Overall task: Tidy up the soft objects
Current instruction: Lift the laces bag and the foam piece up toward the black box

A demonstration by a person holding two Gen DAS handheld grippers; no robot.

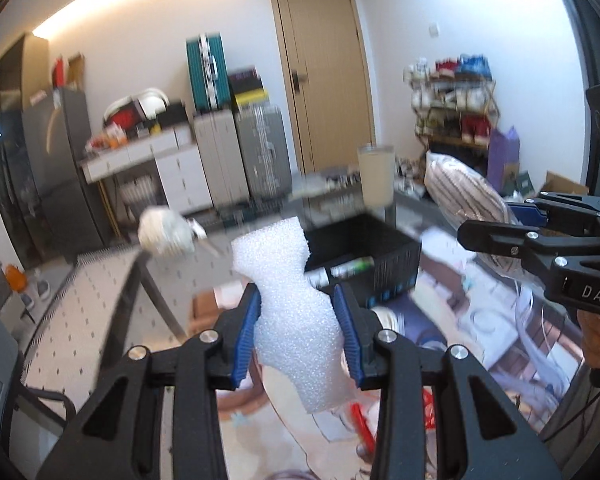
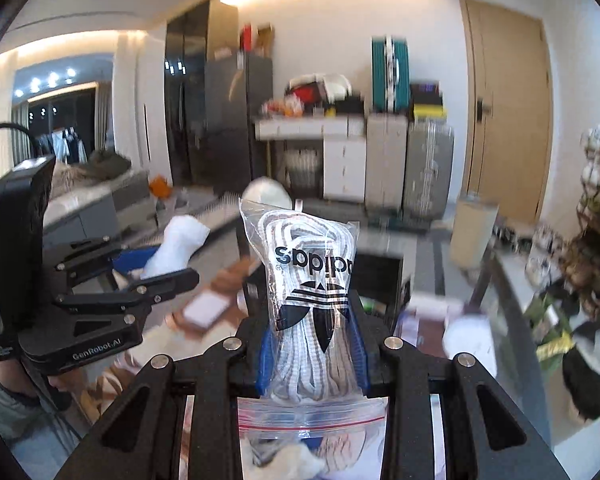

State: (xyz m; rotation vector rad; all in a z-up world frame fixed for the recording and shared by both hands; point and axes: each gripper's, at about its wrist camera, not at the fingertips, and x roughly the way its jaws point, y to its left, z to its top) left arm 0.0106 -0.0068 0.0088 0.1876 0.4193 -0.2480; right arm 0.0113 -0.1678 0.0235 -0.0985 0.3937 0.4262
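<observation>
My left gripper point(image 1: 298, 308) is shut on a white foam piece point(image 1: 290, 280) and holds it upright in the air above the glass table point(image 1: 172, 280). It also shows in the right wrist view point(image 2: 176, 246). My right gripper point(image 2: 312, 332) is shut on a clear zip bag of white-and-grey shoelaces point(image 2: 314, 280) with a black adidas logo. That bag also shows at the right in the left wrist view point(image 1: 464, 196). A black open box point(image 1: 364, 252) sits on the table just beyond the foam, also in the right wrist view point(image 2: 380, 276).
A crumpled white bundle point(image 1: 166, 232) lies at the table's far left corner. A beige cylinder point(image 1: 376, 176) stands behind the box. Suitcases point(image 1: 240, 156), a cluttered shelf point(image 1: 456, 100) and a wooden door point(image 1: 324, 76) line the back wall. Clutter shows under the glass top.
</observation>
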